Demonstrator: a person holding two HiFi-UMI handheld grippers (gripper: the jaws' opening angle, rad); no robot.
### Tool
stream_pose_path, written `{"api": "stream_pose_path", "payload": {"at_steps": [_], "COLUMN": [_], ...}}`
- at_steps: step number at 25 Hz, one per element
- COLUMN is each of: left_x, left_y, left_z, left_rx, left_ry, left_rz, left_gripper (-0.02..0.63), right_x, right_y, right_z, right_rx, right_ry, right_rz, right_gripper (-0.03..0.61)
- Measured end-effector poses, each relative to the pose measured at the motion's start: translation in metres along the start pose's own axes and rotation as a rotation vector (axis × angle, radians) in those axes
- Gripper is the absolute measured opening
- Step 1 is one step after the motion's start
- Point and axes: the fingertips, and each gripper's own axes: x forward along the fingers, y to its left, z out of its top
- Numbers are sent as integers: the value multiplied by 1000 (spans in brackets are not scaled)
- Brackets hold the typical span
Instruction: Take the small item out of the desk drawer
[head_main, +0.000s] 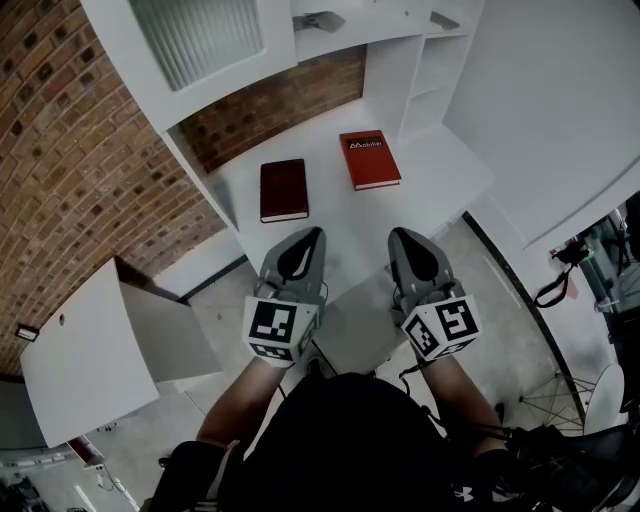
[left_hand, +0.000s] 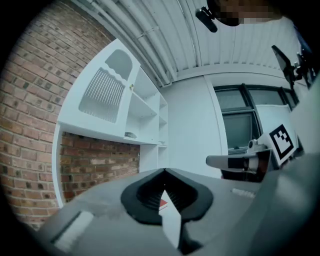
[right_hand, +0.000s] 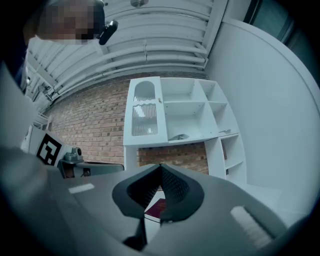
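Note:
My left gripper (head_main: 317, 232) and right gripper (head_main: 396, 233) hover side by side over the front edge of the white desk (head_main: 440, 185). Both are shut, with their tips meeting and nothing between them. In the left gripper view the jaws (left_hand: 164, 171) close to a point, and the right gripper view shows its jaws (right_hand: 160, 166) the same way. Two books lie on the desk beyond them: a dark red book (head_main: 284, 189) and a brighter red book (head_main: 369, 159). No drawer or small item can be made out.
A white hutch with open shelves (head_main: 420, 70) stands at the back of the desk against a brick wall (head_main: 60, 150). A white cabinet panel (head_main: 85, 355) juts out at lower left. Wire chair legs (head_main: 560, 395) and cables lie on the floor at right.

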Motion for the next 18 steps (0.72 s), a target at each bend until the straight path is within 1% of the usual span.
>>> {"api": "stream_pose_path", "payload": {"at_steps": [3, 5, 8, 11, 18], "left_x": [0, 0, 1, 1, -3], "left_y": [4, 8, 17, 28, 50], "left_z": [3, 2, 1, 0, -8], "left_rx": [6, 0, -3, 3, -4], "left_ry": [-8, -6, -7, -6, 8], "left_rz": [3, 10, 25, 49, 97], "left_gripper": [3, 3, 3, 3, 3], "right_x": [-1, -2, -1, -1, -2], "right_y": [4, 6, 2, -11, -32], "right_z": [4, 6, 8, 10, 10], "right_rx": [-37, -74, -139, -196, -184], "right_ry": [-22, -29, -30, -26, -23], "right_rz": [29, 34, 23, -7, -47], "right_gripper": [2, 2, 2, 2, 2]}}
